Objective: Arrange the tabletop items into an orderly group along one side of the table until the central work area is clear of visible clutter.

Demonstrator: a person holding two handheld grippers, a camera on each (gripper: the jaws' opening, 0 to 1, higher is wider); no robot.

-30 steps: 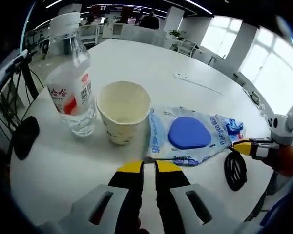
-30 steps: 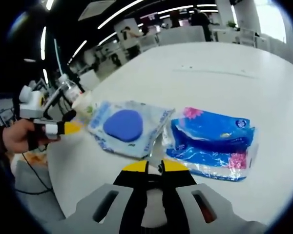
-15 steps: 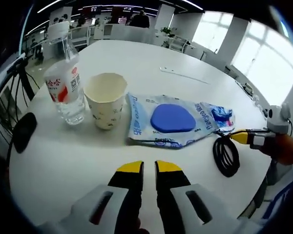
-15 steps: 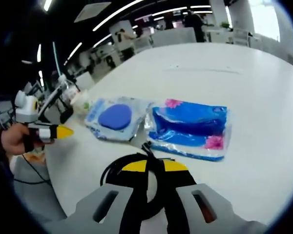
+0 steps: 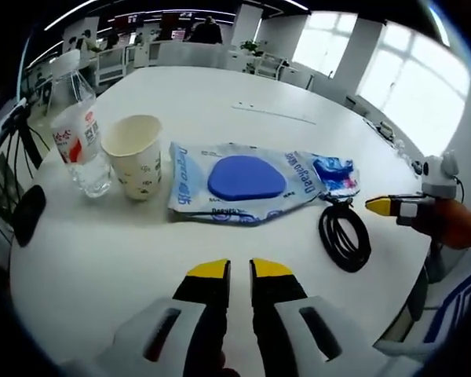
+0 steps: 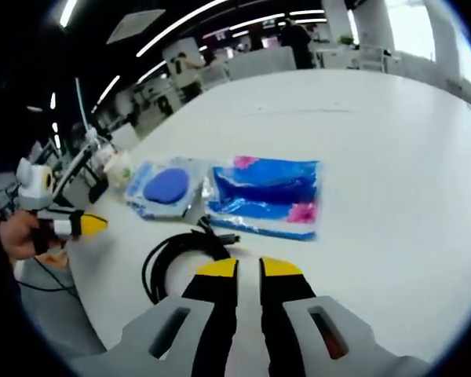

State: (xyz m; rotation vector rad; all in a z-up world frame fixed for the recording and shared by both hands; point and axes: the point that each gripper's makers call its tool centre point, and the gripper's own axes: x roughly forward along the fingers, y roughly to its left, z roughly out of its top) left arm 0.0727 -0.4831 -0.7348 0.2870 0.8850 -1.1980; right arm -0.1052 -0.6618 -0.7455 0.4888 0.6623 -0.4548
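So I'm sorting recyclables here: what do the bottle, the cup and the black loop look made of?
The clear water bottle looks like glossy thin plastic, see-through with a paper-like label. The cream cup looks matte paper, with a rolled rim. The coiled black cable seems rubbery, smooth-sheathed.

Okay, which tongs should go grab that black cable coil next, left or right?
Probably right. In the right gripper view the cable lies just ahead of the right tongs, slightly to one side. In the left gripper view it sits well off to the side of the left tongs, nearer the right tongs.
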